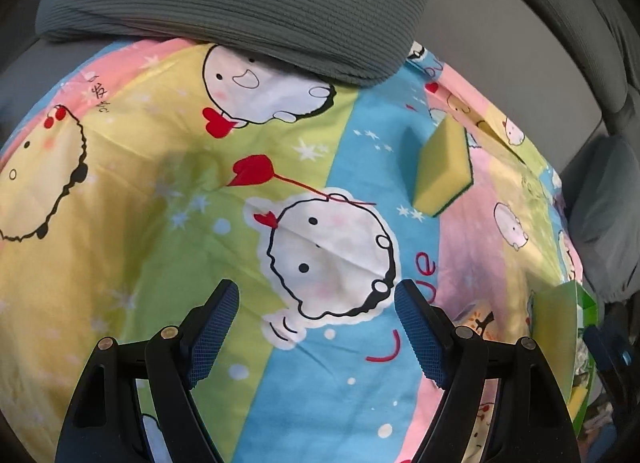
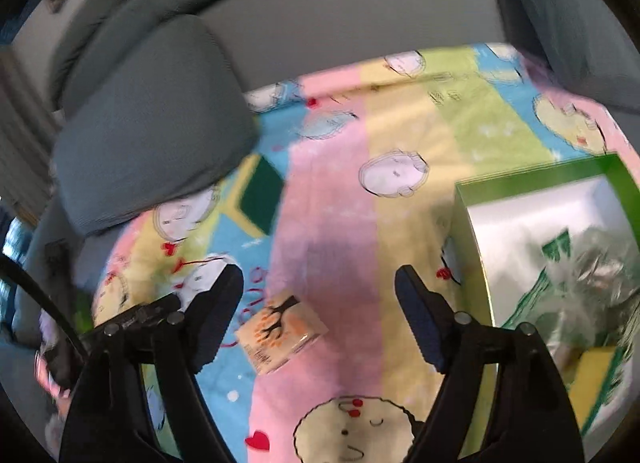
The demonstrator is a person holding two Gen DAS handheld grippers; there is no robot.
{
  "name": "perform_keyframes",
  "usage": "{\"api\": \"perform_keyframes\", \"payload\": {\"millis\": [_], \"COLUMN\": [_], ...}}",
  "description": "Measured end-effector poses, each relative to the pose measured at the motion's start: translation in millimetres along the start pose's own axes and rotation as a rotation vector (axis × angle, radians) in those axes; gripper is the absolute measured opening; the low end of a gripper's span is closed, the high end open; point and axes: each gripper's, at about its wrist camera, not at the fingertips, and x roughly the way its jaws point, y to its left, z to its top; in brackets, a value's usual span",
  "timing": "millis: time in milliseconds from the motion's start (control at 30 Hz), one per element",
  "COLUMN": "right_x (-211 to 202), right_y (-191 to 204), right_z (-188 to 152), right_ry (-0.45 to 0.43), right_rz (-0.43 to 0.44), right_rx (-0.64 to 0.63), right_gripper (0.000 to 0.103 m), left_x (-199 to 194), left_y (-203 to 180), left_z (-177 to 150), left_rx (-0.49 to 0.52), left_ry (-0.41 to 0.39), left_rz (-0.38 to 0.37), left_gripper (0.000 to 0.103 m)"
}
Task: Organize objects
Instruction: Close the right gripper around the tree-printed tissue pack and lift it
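Note:
A yellow sponge with a green scrub side (image 1: 442, 169) lies on the cartoon-print sheet (image 1: 160, 183), ahead and right of my open, empty left gripper (image 1: 316, 299). The same sponge shows blurred in the right wrist view (image 2: 256, 193). A small tissue packet with a tree print (image 2: 280, 337) lies on the sheet (image 2: 332, 223) just ahead of my open, empty right gripper (image 2: 320, 283). A green-rimmed box (image 2: 532, 179) holding plastic packaging and a yellow item stands to the right; its edge shows in the left wrist view (image 1: 560, 343).
A grey ribbed cushion (image 1: 240, 3) lies on the sheet's far edge, also in the right wrist view (image 2: 152, 123). Grey sofa upholstery (image 2: 360, 23) surrounds the sheet. Another grey cushion (image 1: 608, 215) sits at the right.

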Motion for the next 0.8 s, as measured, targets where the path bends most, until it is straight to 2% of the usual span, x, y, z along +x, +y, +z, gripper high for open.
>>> {"api": "perform_keyframes", "payload": {"millis": [167, 267, 333, 400, 467, 533, 667, 800], "right_x": [-37.5, -58.9, -63.7, -59.3, -46.7, -32.2, 0.8, 33.7], "right_y": [25.1, 42.7, 51.5, 53.1, 50.0, 37.1, 7.0, -10.3], "right_z": [-9.4, -18.8, -21.1, -21.4, -19.5, -17.3, -11.3, -10.6], "right_ry": [-0.038, -0.062, -0.073, -0.085, -0.067, -0.034, 0.029, 0.112], "right_rz": [0.207, 0.350, 0.406, 0.360, 0.237, 0.169, 0.067, 0.048], "right_rx": [-0.152, -0.225, -0.244, -0.240, -0.229, -0.197, -0.119, -0.038], "right_gripper": [0.084, 0.084, 0.086, 0.089, 0.089, 0.092, 0.091, 0.083], "left_x": [-6.5, -7.2, -5.0, -0.9, 6.0, 17.4, 27.8, 32.6], "left_y": [-14.9, -36.2, -54.3, -74.0, -86.4, -82.5, -78.3, -82.0], "left_z": [-9.5, -22.9, -35.0, -48.5, -57.1, -57.8, -55.6, -58.3], "left_rx": [0.031, 0.094, 0.145, 0.215, 0.249, 0.174, 0.085, 0.069], "left_ry": [-0.047, -0.069, -0.072, -0.055, -0.013, 0.049, 0.101, 0.120], "left_rz": [-0.015, -0.020, -0.022, -0.050, -0.080, -0.107, -0.148, -0.168], "left_gripper": [0.081, 0.081, 0.081, 0.081, 0.081, 0.081, 0.081, 0.081]}}
